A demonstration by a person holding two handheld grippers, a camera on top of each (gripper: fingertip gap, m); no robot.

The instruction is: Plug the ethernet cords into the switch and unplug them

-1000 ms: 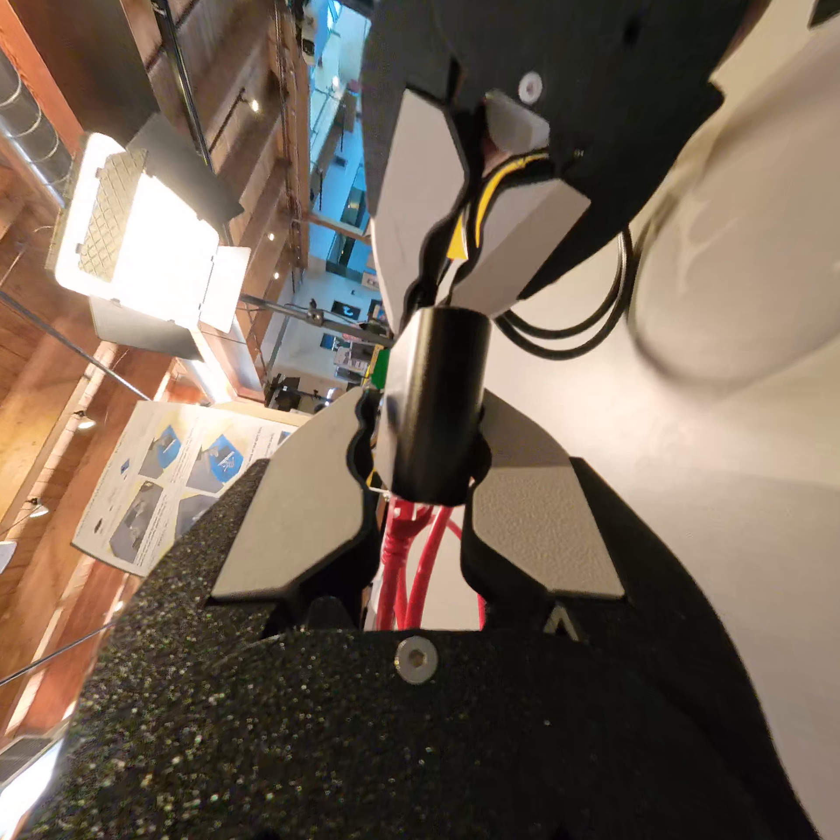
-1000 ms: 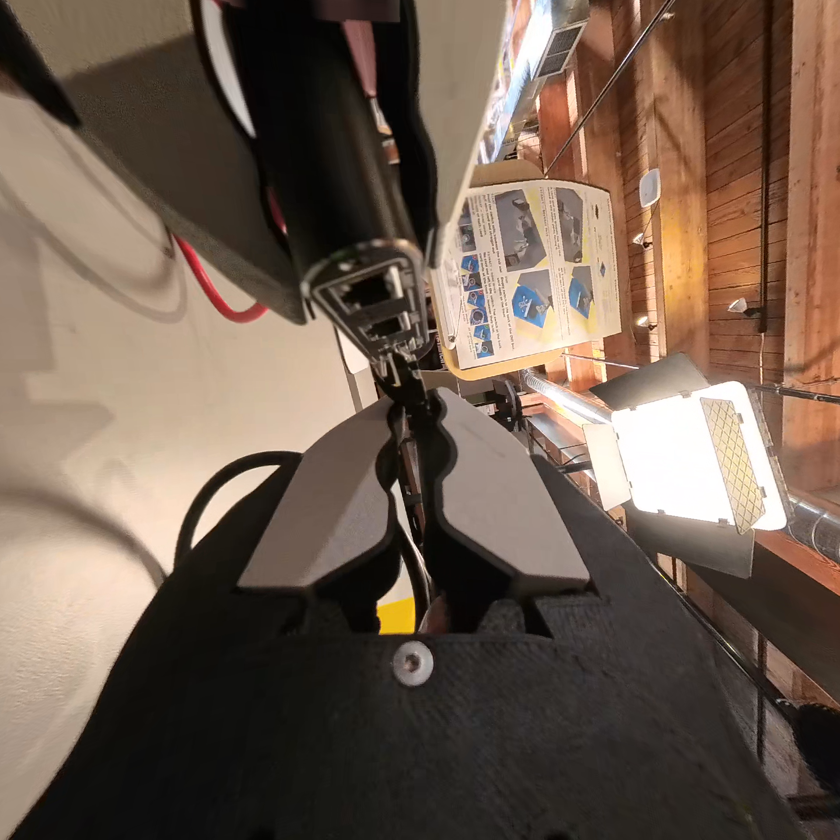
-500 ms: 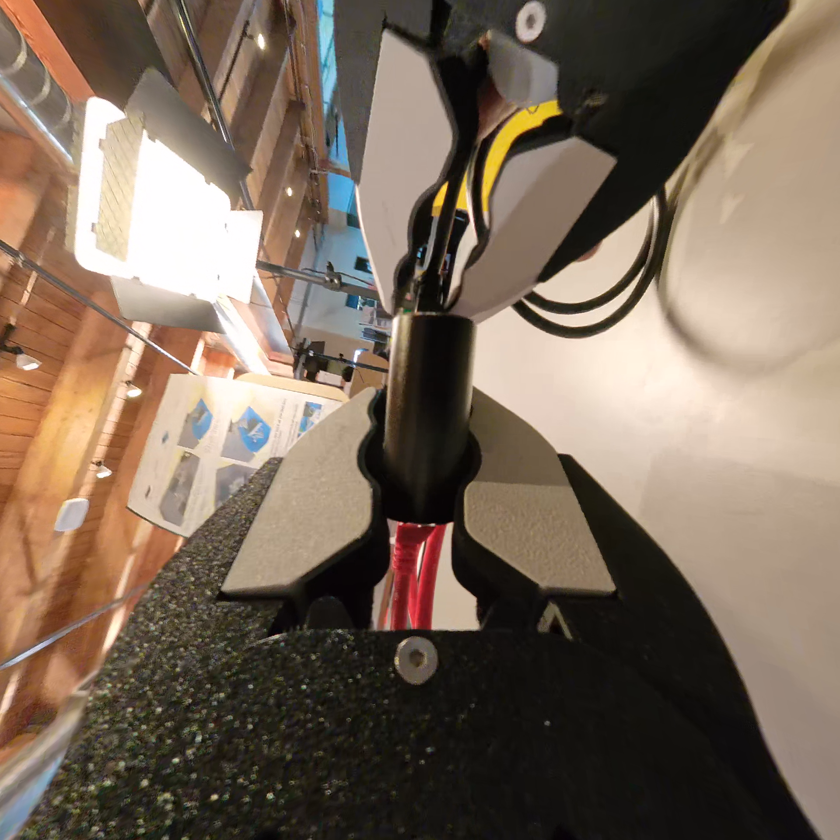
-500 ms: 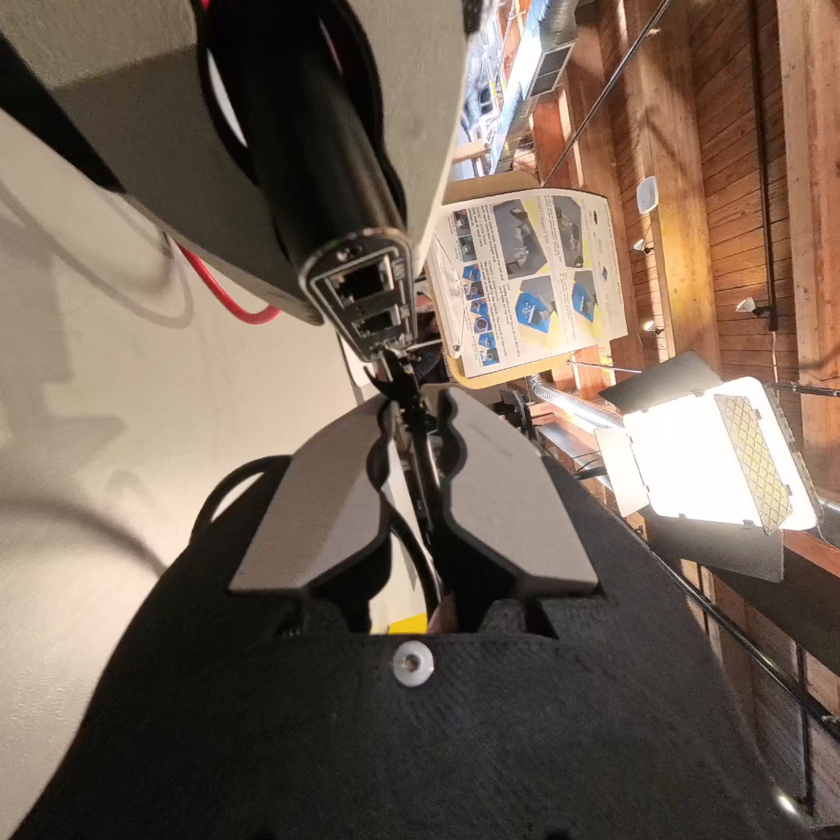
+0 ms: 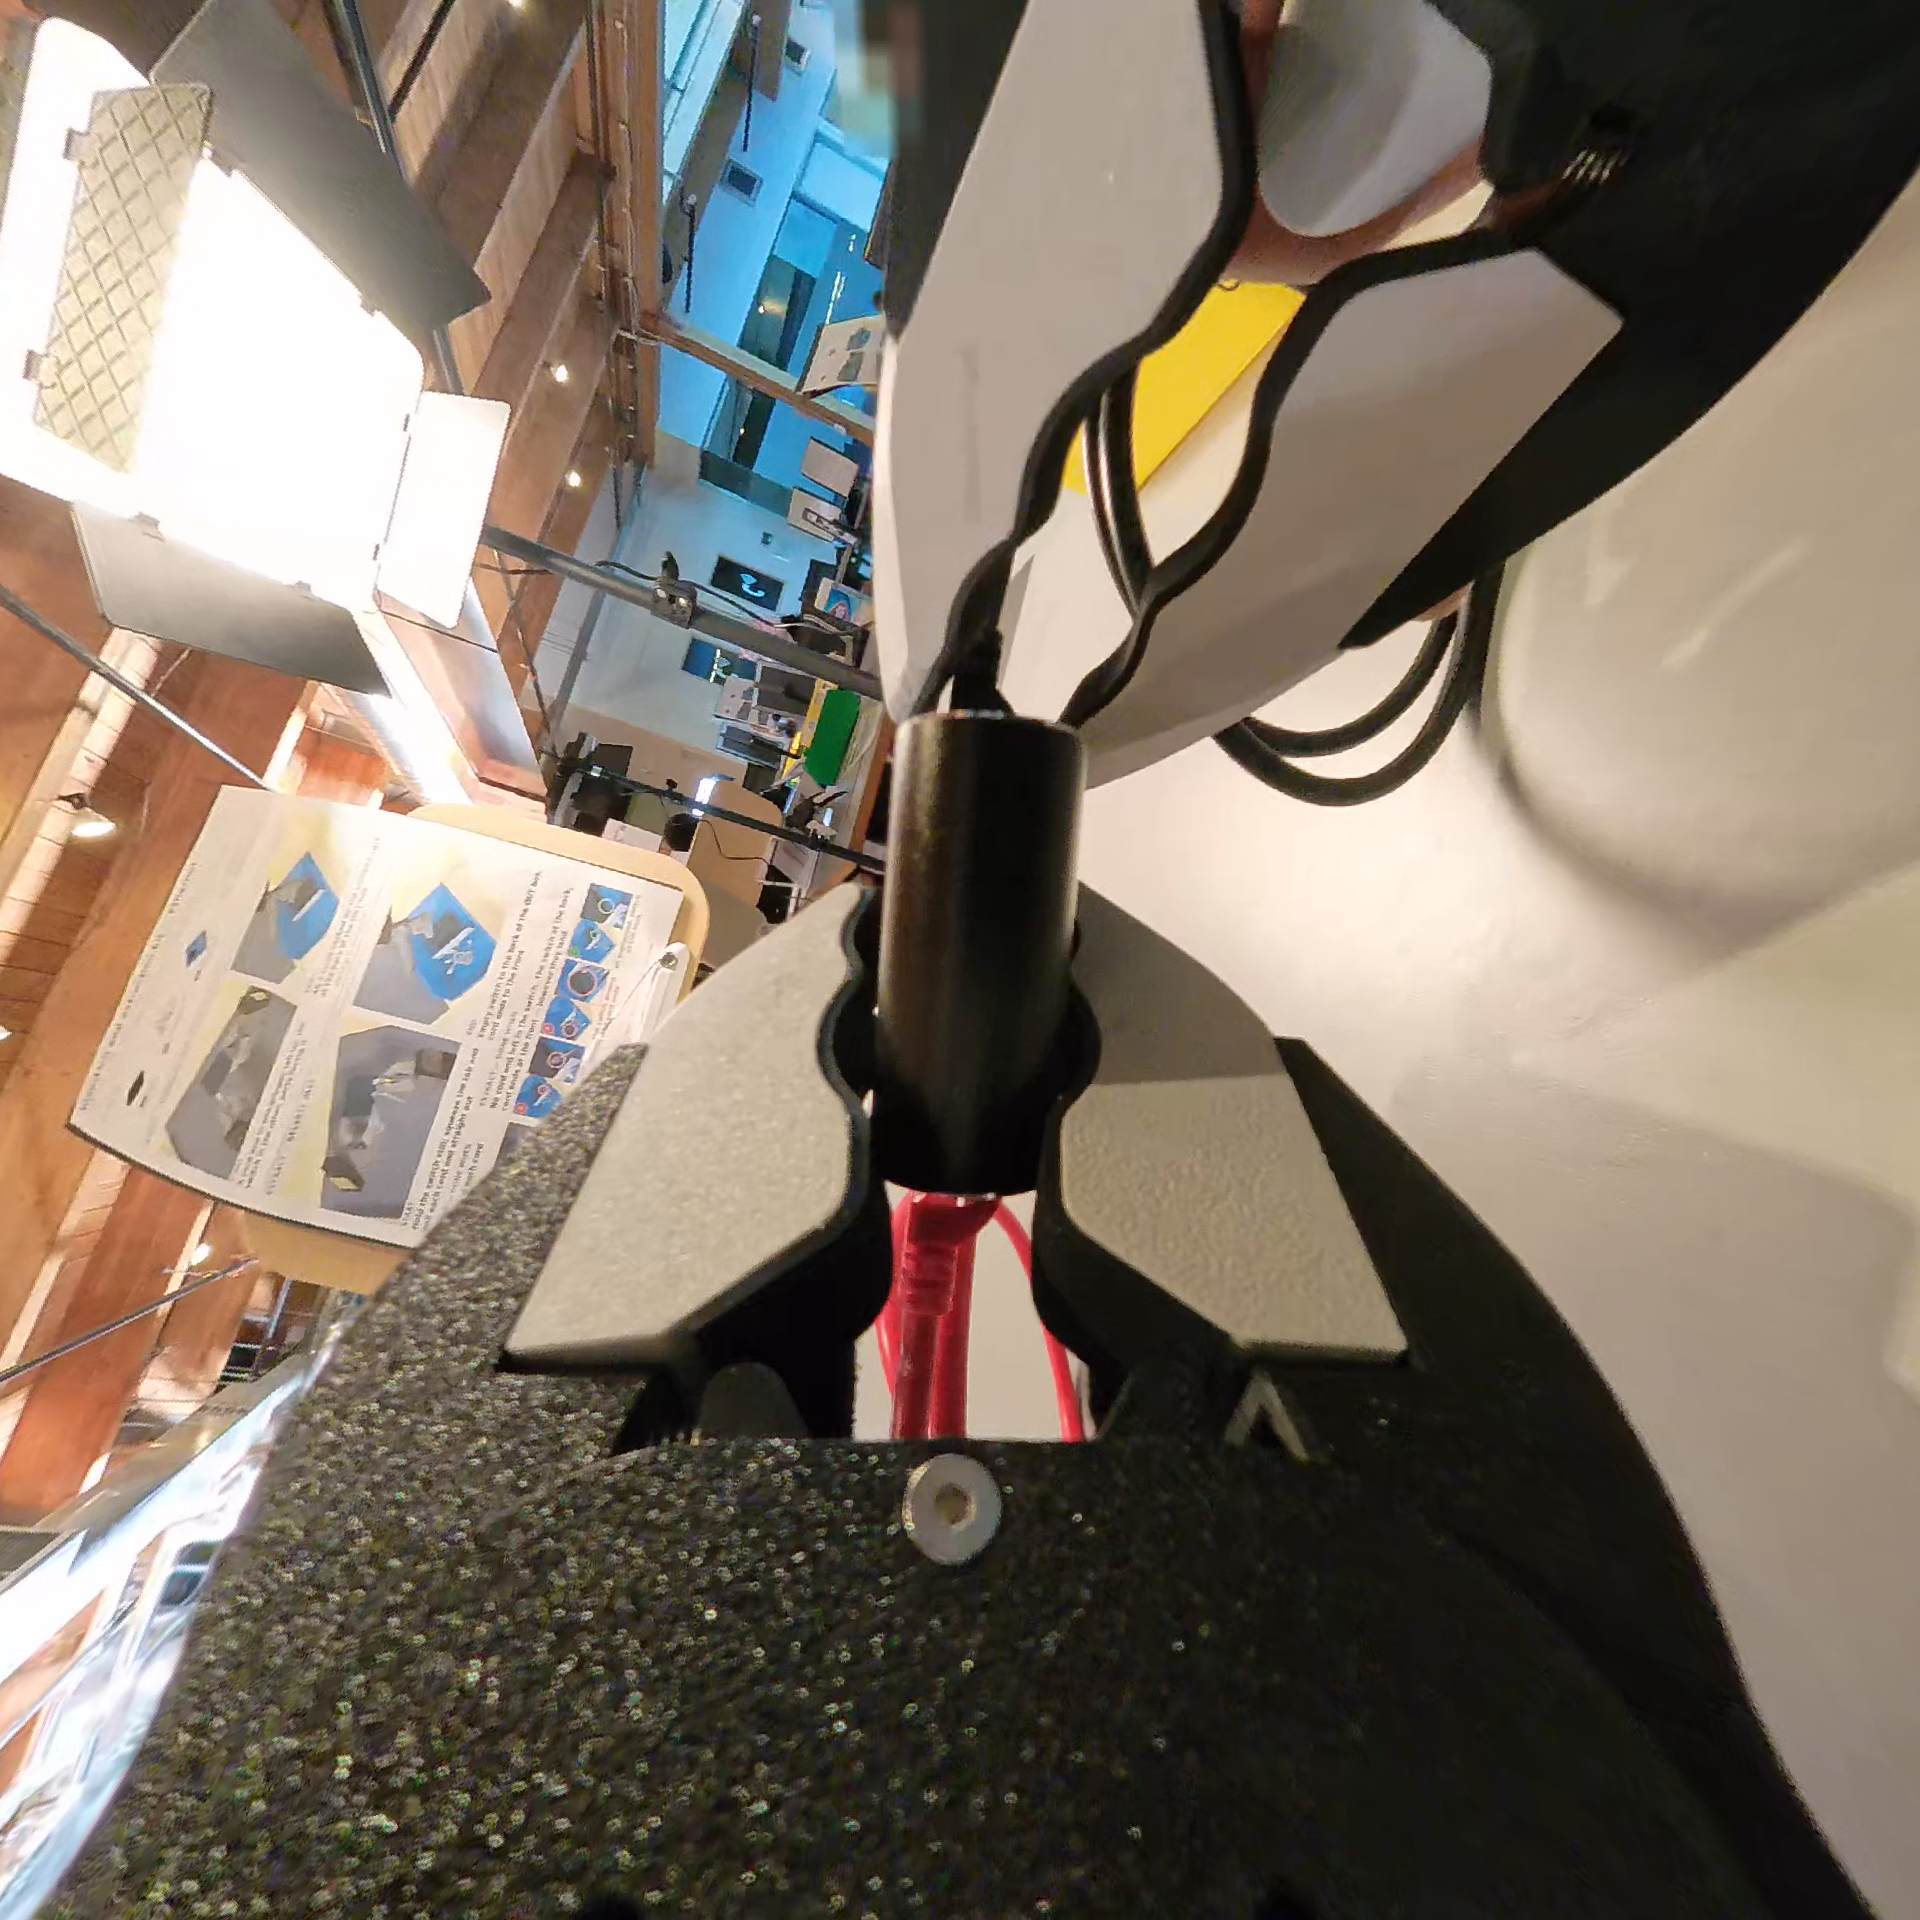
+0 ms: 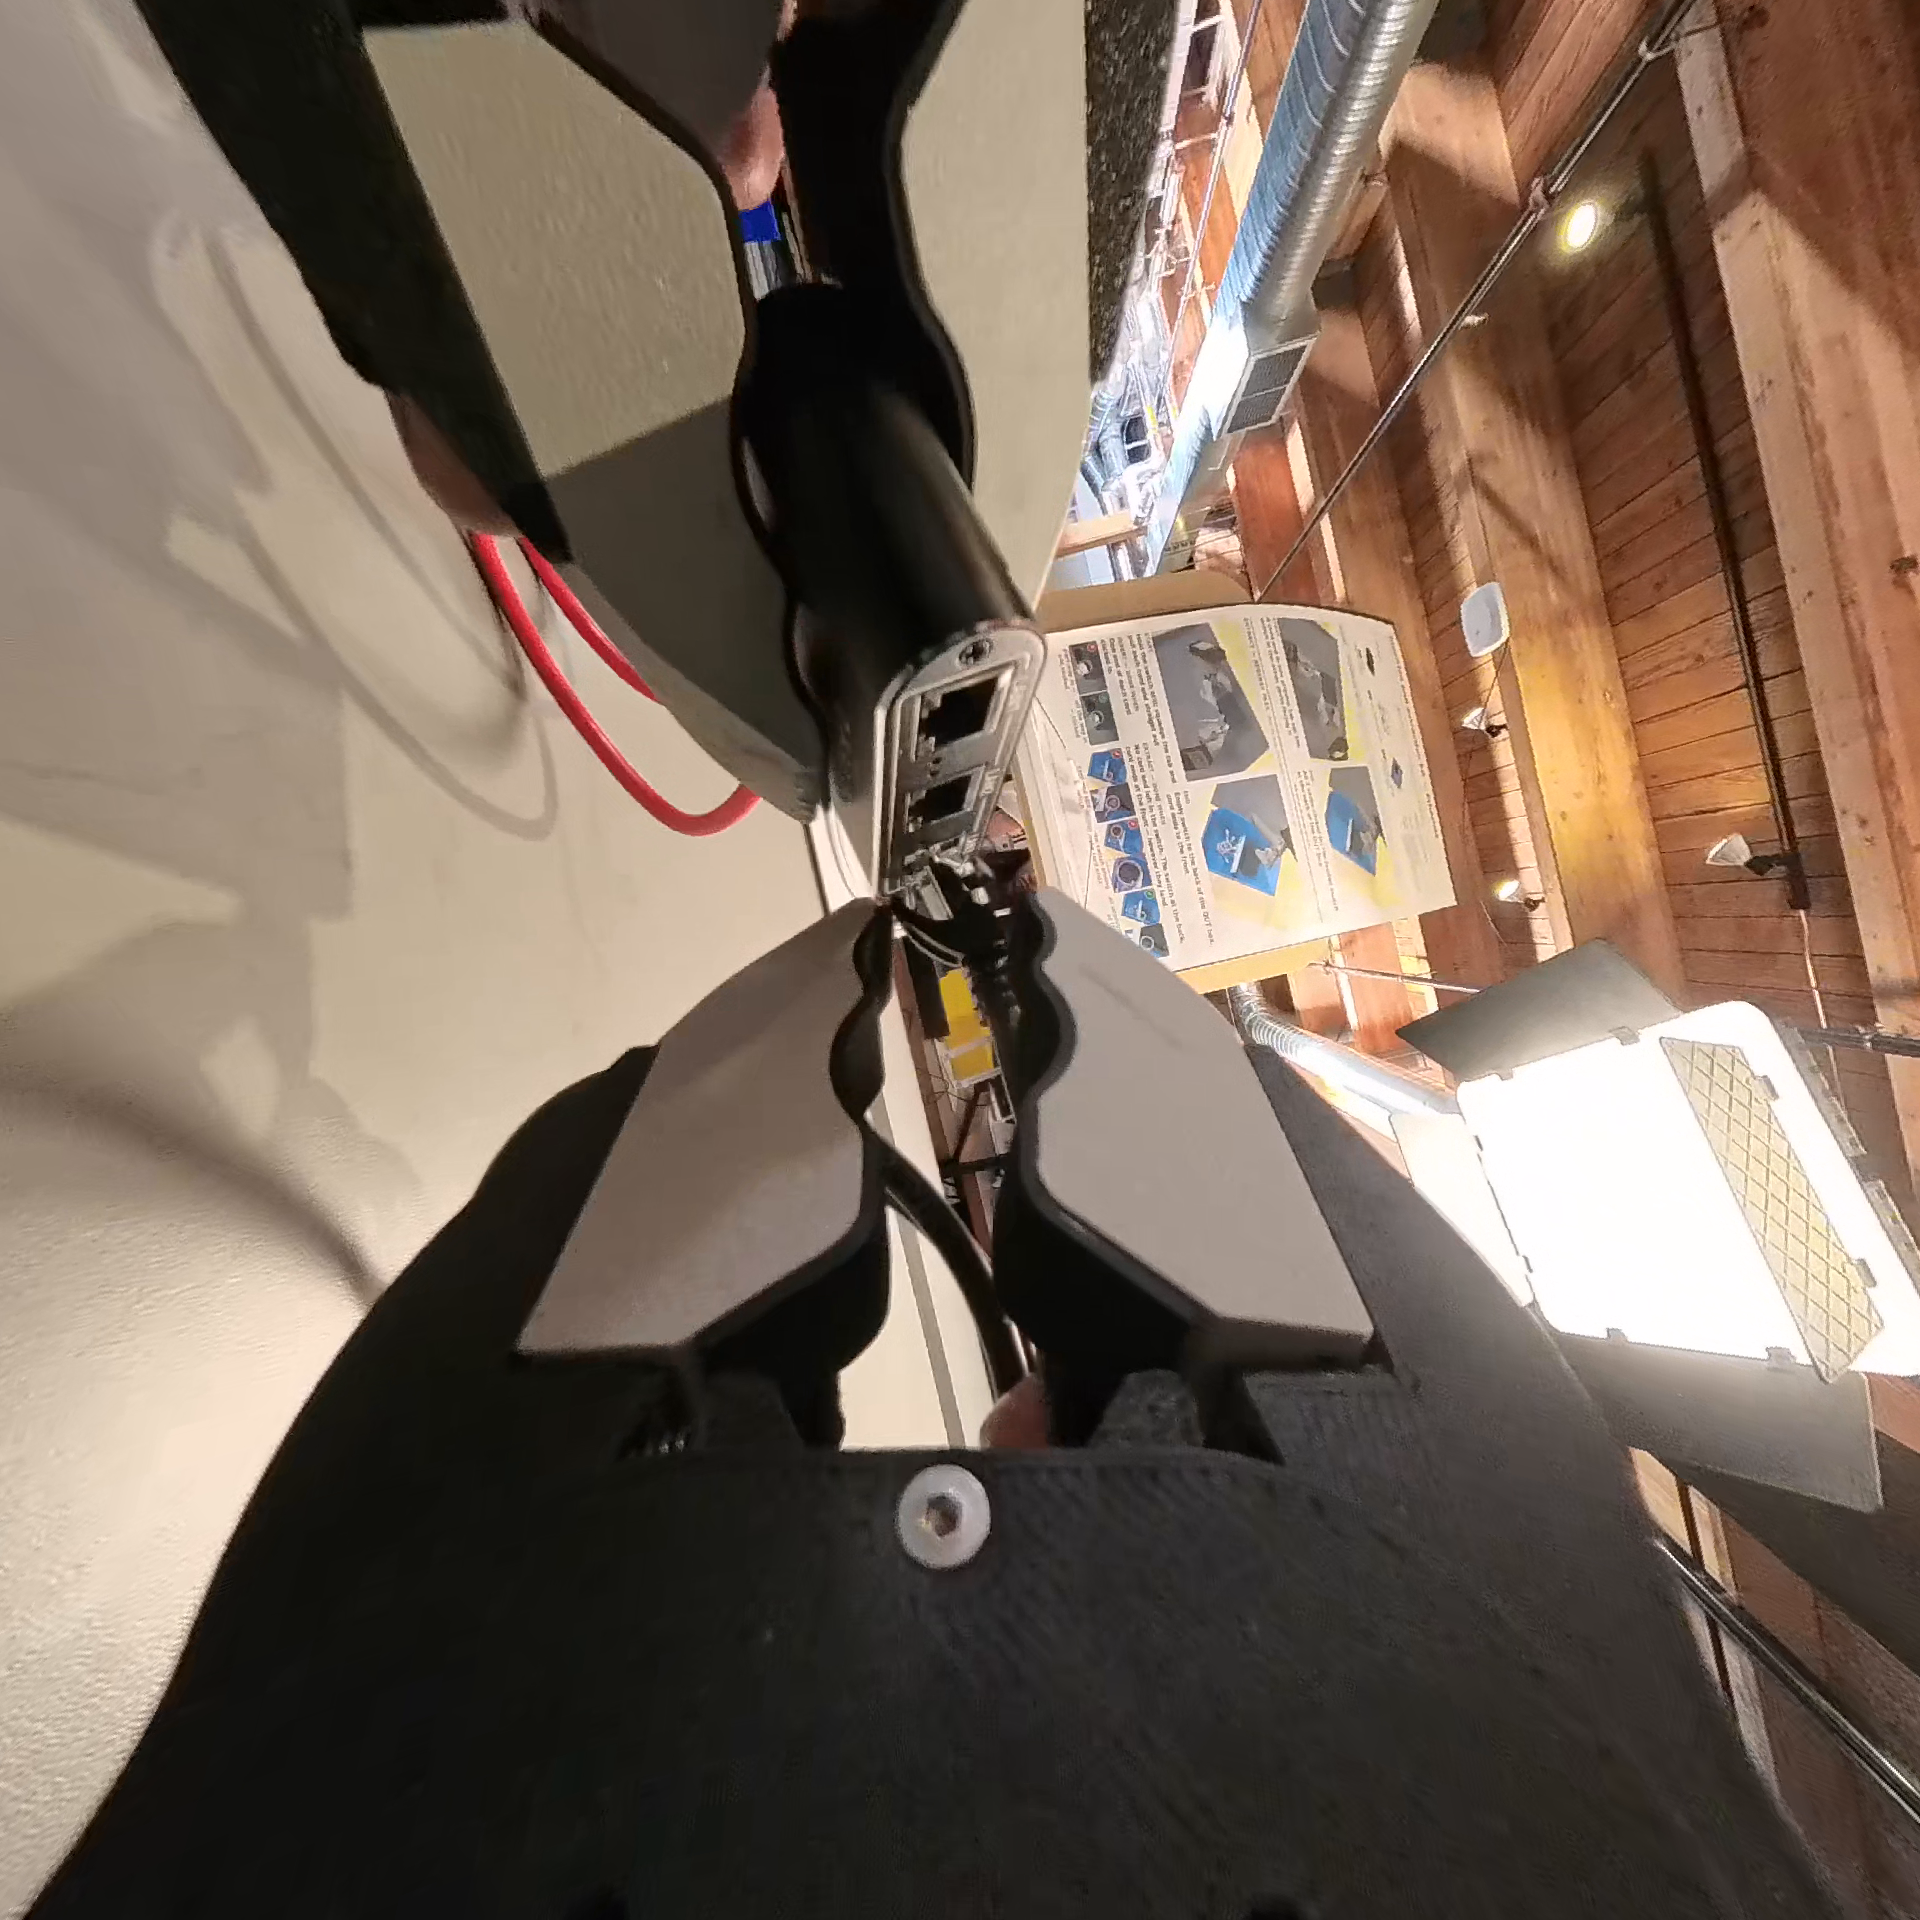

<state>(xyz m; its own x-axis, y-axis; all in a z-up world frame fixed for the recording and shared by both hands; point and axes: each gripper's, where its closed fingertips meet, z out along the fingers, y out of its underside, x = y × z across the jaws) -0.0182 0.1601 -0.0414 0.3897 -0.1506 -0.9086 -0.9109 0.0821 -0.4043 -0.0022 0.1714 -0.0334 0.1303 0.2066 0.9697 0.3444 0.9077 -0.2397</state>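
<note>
Left gripper (image 5: 971, 1049) clamped on black switch (image 5: 977, 935), red cords (image 5: 930, 1309) behind; port face (image 6: 951, 758) visible only opposite, toward right gripper (image 6: 951, 961) pinching black cord (image 6: 982, 940).

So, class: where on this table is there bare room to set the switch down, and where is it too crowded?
Bare table lies right of the left tongs, under the black cord loops; likewise left of the red cord loop in the right wrist view. Crowded: between left and right tongs, where switch and cords meet.
</note>
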